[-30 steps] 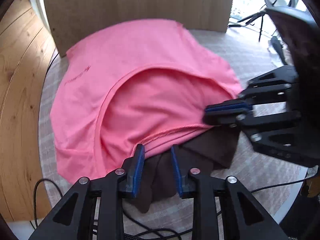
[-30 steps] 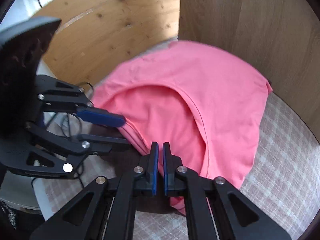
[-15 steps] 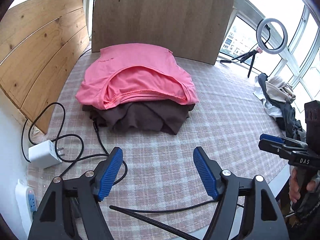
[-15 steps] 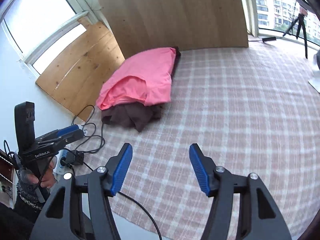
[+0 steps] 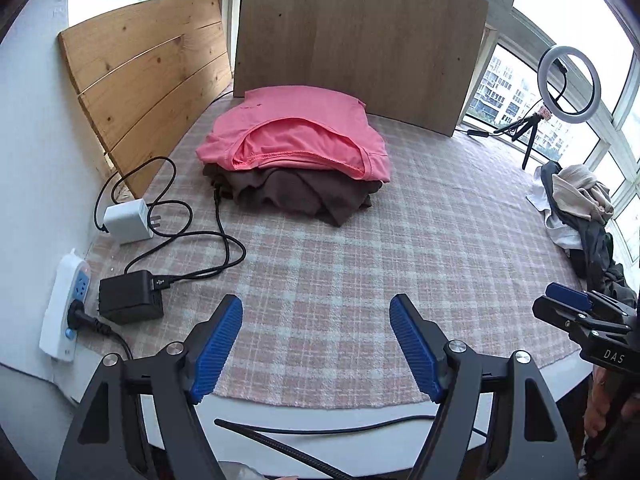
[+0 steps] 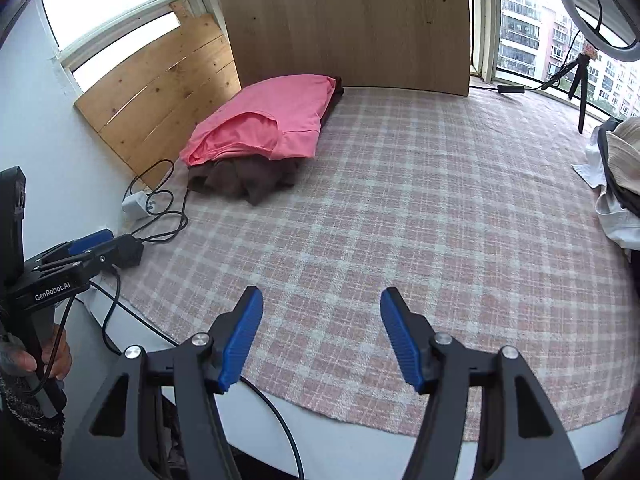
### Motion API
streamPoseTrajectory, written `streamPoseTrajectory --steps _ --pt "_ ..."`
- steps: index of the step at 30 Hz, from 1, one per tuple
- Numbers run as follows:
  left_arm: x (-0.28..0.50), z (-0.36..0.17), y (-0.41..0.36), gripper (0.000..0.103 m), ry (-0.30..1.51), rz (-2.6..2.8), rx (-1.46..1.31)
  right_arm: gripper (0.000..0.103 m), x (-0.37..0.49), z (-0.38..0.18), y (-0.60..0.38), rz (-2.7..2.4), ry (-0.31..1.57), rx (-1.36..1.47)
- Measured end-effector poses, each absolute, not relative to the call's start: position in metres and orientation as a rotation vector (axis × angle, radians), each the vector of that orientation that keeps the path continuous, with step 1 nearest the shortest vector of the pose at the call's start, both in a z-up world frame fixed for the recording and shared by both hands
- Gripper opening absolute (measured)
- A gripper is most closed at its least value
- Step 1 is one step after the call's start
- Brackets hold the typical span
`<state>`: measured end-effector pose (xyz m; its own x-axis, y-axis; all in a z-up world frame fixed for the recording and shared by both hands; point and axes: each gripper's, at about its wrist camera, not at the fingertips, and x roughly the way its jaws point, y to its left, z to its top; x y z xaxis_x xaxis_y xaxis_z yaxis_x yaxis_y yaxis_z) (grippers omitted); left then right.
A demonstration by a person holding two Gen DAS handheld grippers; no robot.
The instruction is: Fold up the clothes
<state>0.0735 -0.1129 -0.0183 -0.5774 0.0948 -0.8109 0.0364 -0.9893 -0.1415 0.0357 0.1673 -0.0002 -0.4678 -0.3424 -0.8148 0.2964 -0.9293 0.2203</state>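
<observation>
Where left wrist looks: power strip [image 5: 66, 304] | right wrist: hidden

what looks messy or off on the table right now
The brown garment under the folded pink shirt bunches out past the shirt's front edge, so the stack is uneven. Loose clothes lie heaped at the right edge, and a charger cable runs up against the stack.

The left gripper [image 5: 316, 344] has its jaws opening, empty; the right gripper [image 6: 322, 336] stands spread, empty.
</observation>
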Motion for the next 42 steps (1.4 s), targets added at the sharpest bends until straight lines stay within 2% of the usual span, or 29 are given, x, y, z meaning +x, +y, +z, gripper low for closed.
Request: streamPoseTrajectory --steps 5,15,19,23,42 --pt "0.107 -0.007 -0.072 0.074 -0.234 2.812 -1.406 0.061 0.063 -0.005 0.203 -2.349 -0.119 1.355" --pt "0.167 0.009 -0.014 0.074 -0.171 2.867 -1.364 0.061 0.112 -0.009 0.234 -2.345 -0.03 1.279" --pt "0.179 0.019 -0.005 0.074 -0.209 2.872 -1.327 0.061 0.123 -0.007 0.242 -2.333 -0.021 1.262" --pt "0.188 0.026 0.005 0.075 -0.168 2.899 -1.309 0.061 0.131 -0.002 0.246 -2.332 -0.025 1.241" --pt "0.201 0.028 0.014 0.076 -0.175 2.932 -1.344 0.062 0.138 0.001 0.259 -2.292 -0.048 1.227"
